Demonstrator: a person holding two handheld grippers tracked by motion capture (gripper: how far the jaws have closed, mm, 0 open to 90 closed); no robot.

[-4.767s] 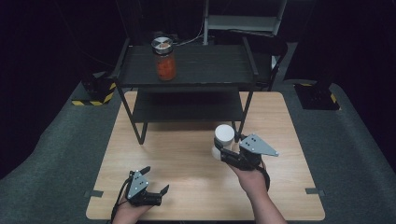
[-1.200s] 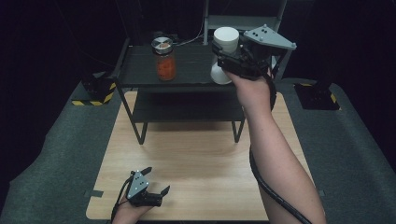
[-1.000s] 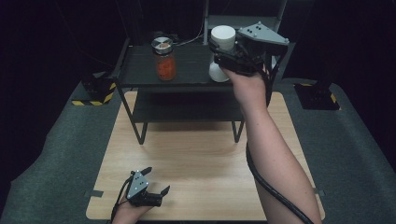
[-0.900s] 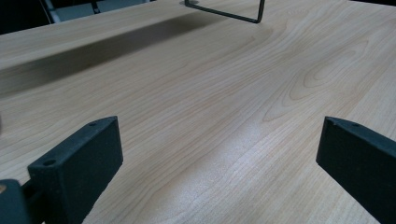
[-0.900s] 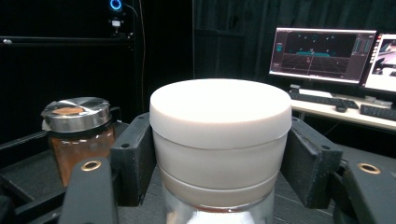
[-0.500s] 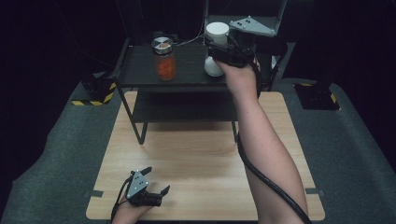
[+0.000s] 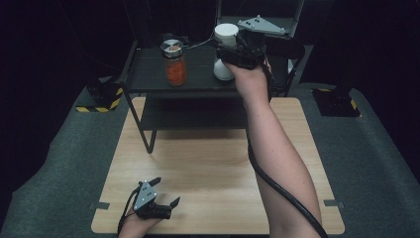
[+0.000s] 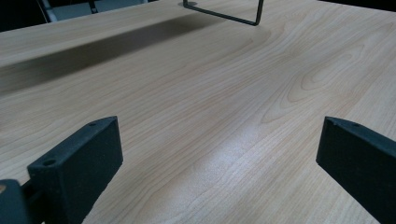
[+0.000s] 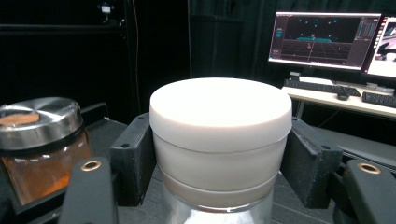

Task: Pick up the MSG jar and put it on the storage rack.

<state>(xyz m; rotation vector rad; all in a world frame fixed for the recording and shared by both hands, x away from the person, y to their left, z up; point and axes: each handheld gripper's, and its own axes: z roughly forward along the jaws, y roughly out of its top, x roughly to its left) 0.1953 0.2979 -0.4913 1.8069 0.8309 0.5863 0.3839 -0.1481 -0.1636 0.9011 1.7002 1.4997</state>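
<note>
My right gripper (image 7: pixel 232 49) is clamped on the white-lidded jar (image 7: pixel 225 52), upper middle of the high view, over the black shelf's (image 7: pixel 148 79) top tier; whether its base rests there, can't tell. In the right gripper view both jaws press the jar (image 9: pixel 219 140) just under its white lid (image 9: pixel 220 107). The orange-filled jar (image 7: pixel 173 62) with a metal lid stands to its left, apart. My left gripper (image 7: pixel 166 198) sits lower left on the wooden table (image 7: pixel 208 163), jaws wide apart, nothing between them.
</note>
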